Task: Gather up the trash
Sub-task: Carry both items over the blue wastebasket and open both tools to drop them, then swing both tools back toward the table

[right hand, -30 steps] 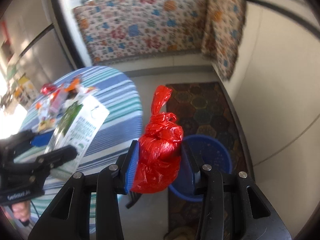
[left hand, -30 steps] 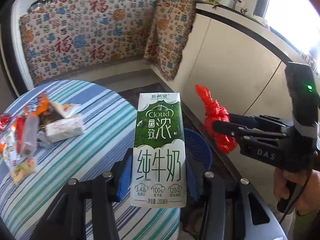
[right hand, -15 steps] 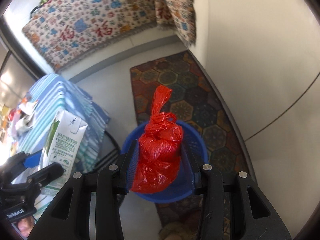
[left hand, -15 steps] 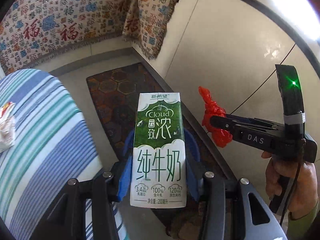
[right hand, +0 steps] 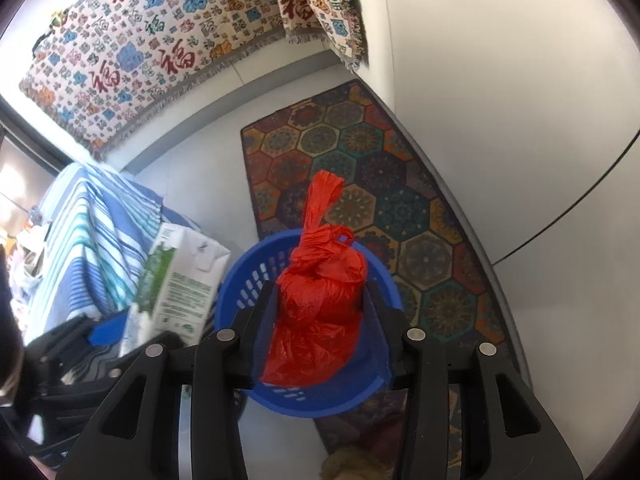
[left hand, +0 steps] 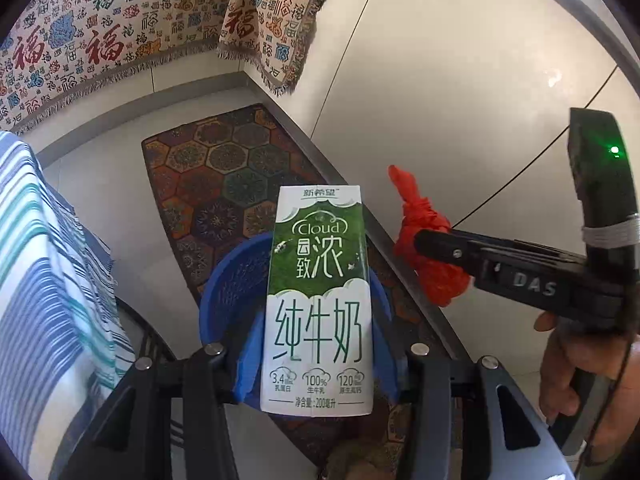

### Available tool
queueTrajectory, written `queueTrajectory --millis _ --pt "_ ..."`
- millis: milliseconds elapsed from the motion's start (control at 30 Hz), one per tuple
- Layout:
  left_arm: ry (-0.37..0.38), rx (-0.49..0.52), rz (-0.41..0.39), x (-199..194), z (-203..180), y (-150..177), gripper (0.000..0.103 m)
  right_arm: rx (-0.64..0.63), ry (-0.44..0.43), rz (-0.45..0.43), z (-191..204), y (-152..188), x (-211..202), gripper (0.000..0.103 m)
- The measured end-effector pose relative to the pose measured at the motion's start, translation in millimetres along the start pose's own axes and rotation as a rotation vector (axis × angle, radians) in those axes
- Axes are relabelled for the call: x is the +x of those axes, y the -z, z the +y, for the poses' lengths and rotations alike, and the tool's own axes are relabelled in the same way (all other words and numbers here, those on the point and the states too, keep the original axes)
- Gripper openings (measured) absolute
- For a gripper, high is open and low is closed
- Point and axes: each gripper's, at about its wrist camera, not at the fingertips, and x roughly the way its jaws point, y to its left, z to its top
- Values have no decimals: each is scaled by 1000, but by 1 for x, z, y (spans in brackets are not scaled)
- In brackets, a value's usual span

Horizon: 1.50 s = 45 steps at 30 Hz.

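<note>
- Blue pads of the left gripper (left hand: 318, 356) clench a green-and-white milk carton (left hand: 318, 300), which stands upright between them, above the basket.
- Red and crinkled, a knotted plastic bag (right hand: 320, 292) sits between the fingers of the right gripper (right hand: 322, 332); its jaws have just been opening a little, yet the bag is not seen dropping, and the pads appear still to be touching its sides.
- In the left wrist view the right gripper (left hand: 440, 256) comes in from the right edge, a hand (left hand: 588, 372) gripping its handle, the red bag just beside the carton.
- Below both items is a blue slotted basket (right hand: 244, 280) on the floor, its rim partly hidden by the carton and the bag.
- A blue, teal and white striped tablecloth (left hand: 44, 280) hangs just beside the basket, on the left.
- The basket rests on a rug (right hand: 360, 152) with coloured hexagons, laid along a pale cabinet front (left hand: 460, 92).
- Farthest away, a cream cloth (left hand: 100, 28) with red characters drapes over the counter fronts.
</note>
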Motion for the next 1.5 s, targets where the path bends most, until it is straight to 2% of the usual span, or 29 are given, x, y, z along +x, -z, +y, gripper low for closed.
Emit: queueTrajectory --millis 67,100,133,300,367,533,733,833,967,1100,1167,1233,1333,1500 --pt "9 -9 2 4 4 1 55 10 -6 -5 -2 -2 3 48" --pt "16 -17 7 6 5 0 62 18 -15 -7 -4 -1 4 60" --pt "26 -27 6 8 6 0 63 27 -24 -5 -6 -1 5 70" --pt "25 -41 -17 2 8 -5 63 25 -33 -6 -4 -1 3 71" --pt "34 -35 -50 -14 6 -5 63 21 -38 -26 0 -3 -6 72" --pt "34 14 -143 -73 -5 4 63 -26 -23 -137 20 -3 -44 77" --pt "20 11 -242 -161 6 44 65 -160 49 -324 74 11 -103 86" --pt "-35 -7 -266 -197 24 76 65 -211 27 -376 104 23 -121 88" --pt "-139 -79 -272 -234 67 126 68 -301 -43 -421 167 48 -134 91" --pt "-279 -161 -258 -255 122 171 68 -389 -122 -404 235 83 -128 93" --pt "-361 -189 -256 -264 150 189 68 -428 -168 -357 266 104 -114 93" --pt "-410 -216 -250 -268 179 204 68 -474 -198 -302 293 121 -98 93" --pt "-427 -260 -228 -274 217 223 68 -560 -202 -234 333 144 -73 93" --pt "-433 -257 -191 -274 258 240 68 -628 -168 -169 365 165 -38 93"
